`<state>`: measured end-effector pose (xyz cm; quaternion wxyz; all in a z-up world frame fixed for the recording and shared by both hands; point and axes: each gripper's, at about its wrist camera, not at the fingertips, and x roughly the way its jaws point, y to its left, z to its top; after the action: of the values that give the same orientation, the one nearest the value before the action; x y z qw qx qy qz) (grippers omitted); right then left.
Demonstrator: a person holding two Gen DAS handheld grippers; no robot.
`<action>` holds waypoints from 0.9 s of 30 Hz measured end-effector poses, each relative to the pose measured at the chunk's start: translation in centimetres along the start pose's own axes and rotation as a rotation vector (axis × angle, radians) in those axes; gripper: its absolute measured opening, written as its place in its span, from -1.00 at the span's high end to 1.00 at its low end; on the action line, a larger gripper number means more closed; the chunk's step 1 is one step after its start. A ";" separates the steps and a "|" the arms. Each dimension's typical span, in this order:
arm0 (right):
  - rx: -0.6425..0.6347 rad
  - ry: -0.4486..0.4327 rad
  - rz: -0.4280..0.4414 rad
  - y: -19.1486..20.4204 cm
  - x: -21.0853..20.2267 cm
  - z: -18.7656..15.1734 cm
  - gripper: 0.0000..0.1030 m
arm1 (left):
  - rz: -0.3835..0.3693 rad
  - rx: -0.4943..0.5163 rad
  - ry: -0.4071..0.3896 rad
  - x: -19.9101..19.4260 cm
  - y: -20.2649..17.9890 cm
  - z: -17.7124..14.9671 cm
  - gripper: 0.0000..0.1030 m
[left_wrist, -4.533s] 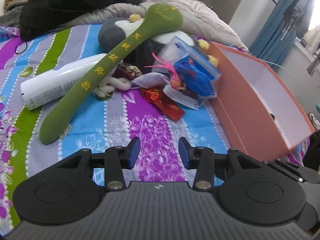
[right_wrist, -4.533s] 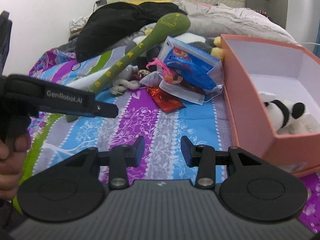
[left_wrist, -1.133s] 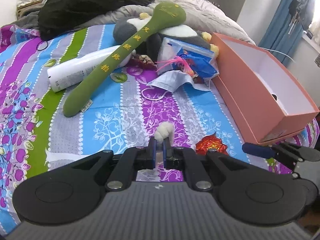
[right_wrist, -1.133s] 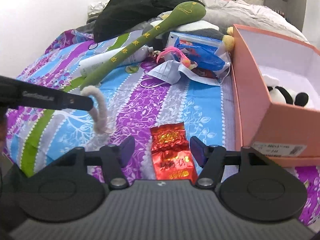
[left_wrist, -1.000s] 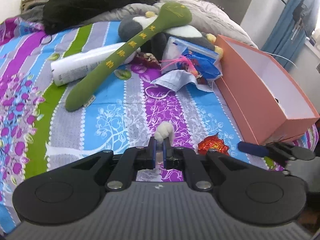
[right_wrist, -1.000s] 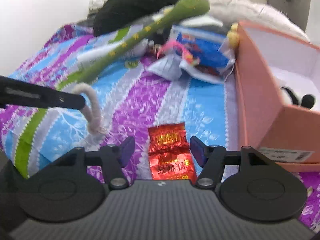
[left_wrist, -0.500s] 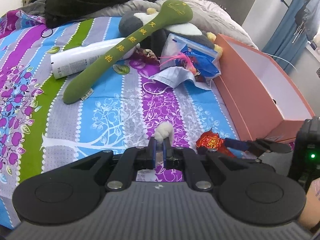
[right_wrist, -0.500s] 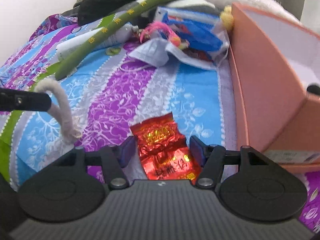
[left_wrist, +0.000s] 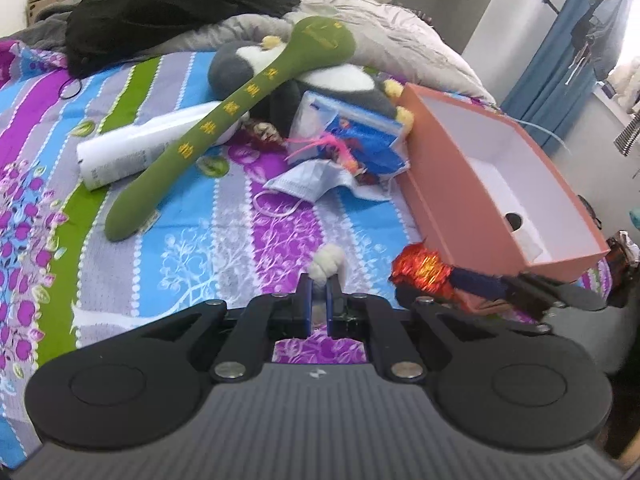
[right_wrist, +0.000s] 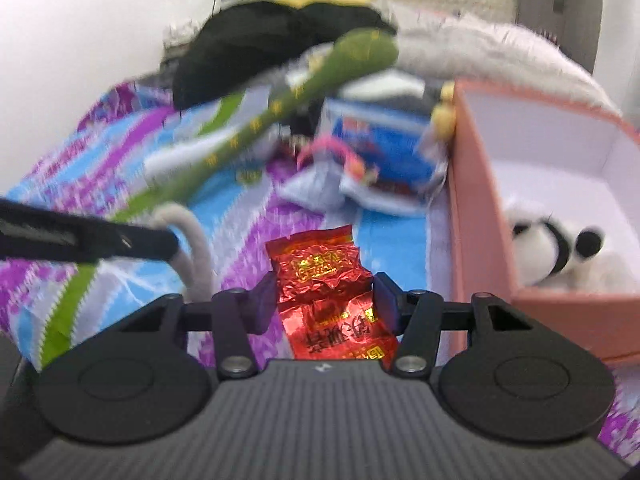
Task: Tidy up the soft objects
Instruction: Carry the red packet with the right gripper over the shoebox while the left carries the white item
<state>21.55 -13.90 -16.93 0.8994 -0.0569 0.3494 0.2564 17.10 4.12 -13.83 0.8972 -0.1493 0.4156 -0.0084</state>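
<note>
Striped floral bedspread (left_wrist: 168,248) filling most of both views, with the pink box (left_wrist: 460,208) sitting open along the right side and a small panda plush (right_wrist: 560,248) lying inside it at the right edge of the right wrist view. Green plush stick (left_wrist: 240,108) stretching diagonally from upper centre down to mid left, leaning over the grey penguin plush (left_wrist: 332,80) and crossing a white tube (left_wrist: 132,156). Blue packet (left_wrist: 360,136) and a face mask (left_wrist: 312,182) piling up at centre, just left of the box.

Left gripper (left_wrist: 319,298) pressing together on a white rope (left_wrist: 328,262), low centre of its view, the rope's fuzzy end poking up past the tips; in the right wrist view, dangling as a loop at mid left.

Right gripper (right_wrist: 324,300) closing around the red foil packet (right_wrist: 328,280), bottom centre, packet sitting between the fingers and looking pinched, though pretty blurry there so contact hard to call for sure.
</note>
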 end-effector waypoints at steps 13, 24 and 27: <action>0.040 -0.187 -0.042 -2.4 -6.8 5.9 -0.07 | -0.102 0.057 -0.104 -3.8 -4.8 6.6 0.85; 0.081 -0.250 -0.094 -5.2 -9.0 7.3 -0.07 | -0.156 0.130 -0.131 -4.1 -9.1 9.5 0.84; 0.087 -0.250 -0.127 -6.8 -9.2 8.1 -0.07 | -0.178 0.152 -0.134 -3.7 -10.7 10.7 0.84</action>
<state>24.09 -21.39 -5.34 0.9519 -0.0073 0.2411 0.1888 23.87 -2.82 -1.59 0.9274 -0.1174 0.3378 -0.1094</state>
